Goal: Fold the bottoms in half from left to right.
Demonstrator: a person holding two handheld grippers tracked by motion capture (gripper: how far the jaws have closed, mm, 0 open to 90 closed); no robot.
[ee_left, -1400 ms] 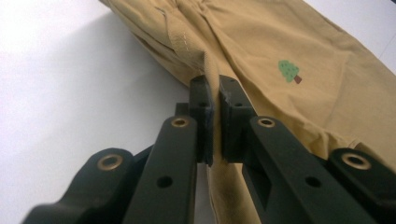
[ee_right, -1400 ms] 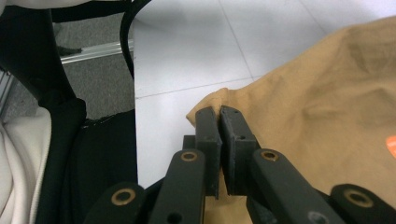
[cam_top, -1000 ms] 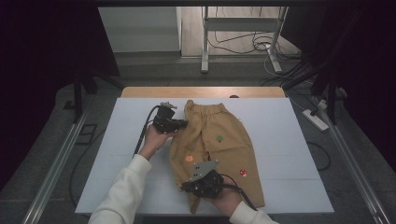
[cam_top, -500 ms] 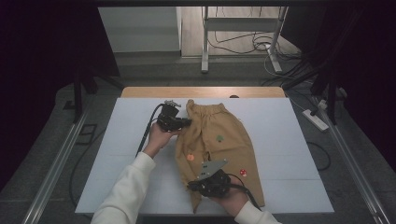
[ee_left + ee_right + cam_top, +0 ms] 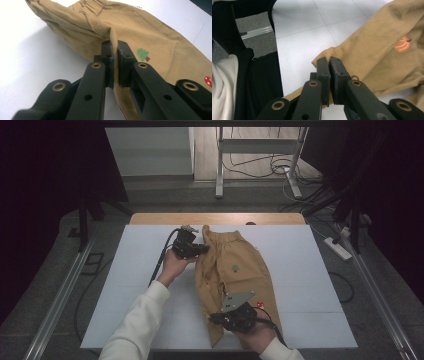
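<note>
A pair of tan child's trousers [image 5: 240, 270] lies folded lengthwise on the white table [image 5: 310, 255], waistband at the far end. It bears a small green tree print [image 5: 143, 54] and an orange pumpkin print [image 5: 402, 45]. My left gripper [image 5: 202, 249] is shut on the cloth's left edge just below the waistband, its jaws pinching a fold [image 5: 113, 40]. My right gripper [image 5: 216, 318] is shut on the hem corner [image 5: 328, 56] at the near end of the trousers, close to the table's front edge.
A wooden strip [image 5: 215, 218] borders the table's far edge. Metal rails [image 5: 60, 295] run along both sides. A power strip [image 5: 339, 248] and cables lie on the floor at the right. A metal stand [image 5: 220, 165] is behind the table.
The right gripper has carried the hem corner rightwards, so the lower trousers swung over. The left gripper stays by the waistband, still gripping.
</note>
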